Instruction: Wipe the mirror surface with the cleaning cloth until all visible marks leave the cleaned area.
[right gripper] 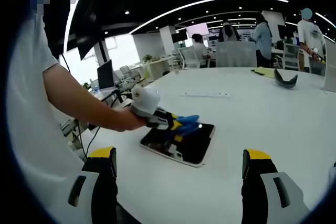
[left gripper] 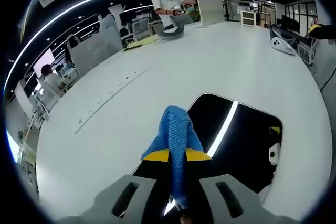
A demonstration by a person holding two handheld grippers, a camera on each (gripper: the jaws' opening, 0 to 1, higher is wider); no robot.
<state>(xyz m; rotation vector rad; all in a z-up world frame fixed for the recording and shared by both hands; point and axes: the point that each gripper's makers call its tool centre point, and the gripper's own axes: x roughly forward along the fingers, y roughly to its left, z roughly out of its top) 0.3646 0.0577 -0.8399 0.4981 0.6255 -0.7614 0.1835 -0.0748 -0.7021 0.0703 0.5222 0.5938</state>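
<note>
A dark rectangular mirror [left gripper: 241,140] lies flat on the white table [left gripper: 173,66] and reflects a ceiling light strip. My left gripper [left gripper: 177,156] is shut on a blue cleaning cloth [left gripper: 176,132], which hangs over the mirror's near left part. In the right gripper view the mirror [right gripper: 191,146] sits mid-table, with the left gripper [right gripper: 181,124] and the blue cloth [right gripper: 188,121] over its far side, held by a person's hand. My right gripper [right gripper: 178,169] stands open, well short of the mirror, nothing between its fingers.
Far across the table stand a grey monitor back [left gripper: 210,8], a dark curved object [left gripper: 172,31] and yellow papers [left gripper: 140,41]. A white device [left gripper: 282,45] lies at the right. People stand and sit beyond the table [right gripper: 273,114]. A monitor [right gripper: 105,74] stands at the left edge.
</note>
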